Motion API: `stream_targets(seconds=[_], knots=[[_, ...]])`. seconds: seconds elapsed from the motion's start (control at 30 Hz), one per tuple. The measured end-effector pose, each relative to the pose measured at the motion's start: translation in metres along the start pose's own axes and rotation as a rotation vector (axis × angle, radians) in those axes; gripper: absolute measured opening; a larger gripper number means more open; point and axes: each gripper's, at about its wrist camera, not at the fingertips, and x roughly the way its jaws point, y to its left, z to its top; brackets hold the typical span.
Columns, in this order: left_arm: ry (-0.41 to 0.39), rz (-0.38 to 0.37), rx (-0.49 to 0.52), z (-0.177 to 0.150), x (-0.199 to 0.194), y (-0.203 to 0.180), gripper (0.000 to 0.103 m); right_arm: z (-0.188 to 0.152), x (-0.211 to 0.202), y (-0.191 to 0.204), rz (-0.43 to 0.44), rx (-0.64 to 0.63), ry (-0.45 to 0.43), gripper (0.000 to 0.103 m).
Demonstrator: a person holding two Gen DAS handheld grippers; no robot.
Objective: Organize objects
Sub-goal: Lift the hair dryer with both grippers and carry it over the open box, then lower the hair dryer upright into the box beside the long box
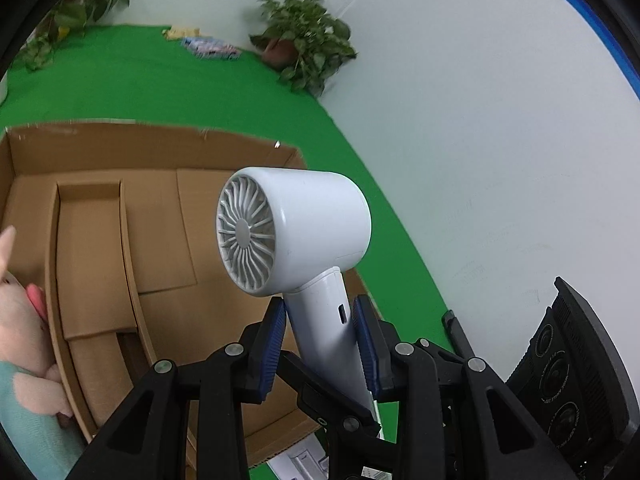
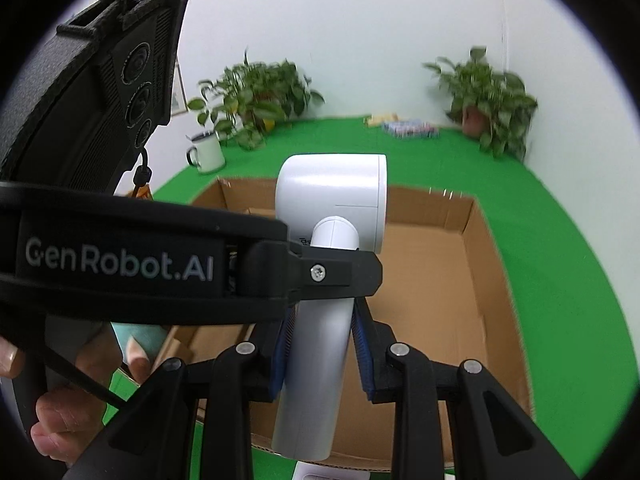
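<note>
Both grippers | left gripper [image 1: 320, 344], right gripper [image 2: 323, 354] | jaws clamp hair dryer [image 1: 296, 228] handle

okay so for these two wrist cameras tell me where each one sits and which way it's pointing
Left wrist: sits behind the left gripper, looking along its fingers over the cardboard box; the right gripper's body shows at right.
Right wrist: sits behind the right gripper, facing the box and the mug; the left gripper and the person's hand show.
Shared: both see the hair dryer, both pinching its handle.
</note>
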Motion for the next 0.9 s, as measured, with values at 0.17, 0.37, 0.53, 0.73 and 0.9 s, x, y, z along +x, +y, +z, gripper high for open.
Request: stream_targets(seconds=[0.17,0.37,0.53,0.73,0.9], knots=[[0.045,0.01,-0.038,-0.003,0.021,0.024,0.032,-0.01,0.02,-0.003,0.015,0.037,0.05,0.027],[0.112,0.045,-0.092,-0.009,0.044,0.056,0.032,-0.018,0.05,-0.013,0.051,0.089,0.135,0.027],[0.152,0.054,-0.127,-0.013,0.06,0.073,0.032,-0.024,0.063,-0.019,0.058,0.126,0.178,0.026],[0.183,0.081,-0.162,-0.013,0.07,0.086,0.033,-0.029,0.073,-0.019,0.072,0.17,0.202,0.024],[0.204,0.126,-0.165,-0.01,0.066,0.086,0.032,-0.039,0.077,-0.02,0.076,0.221,0.233,0.022]])
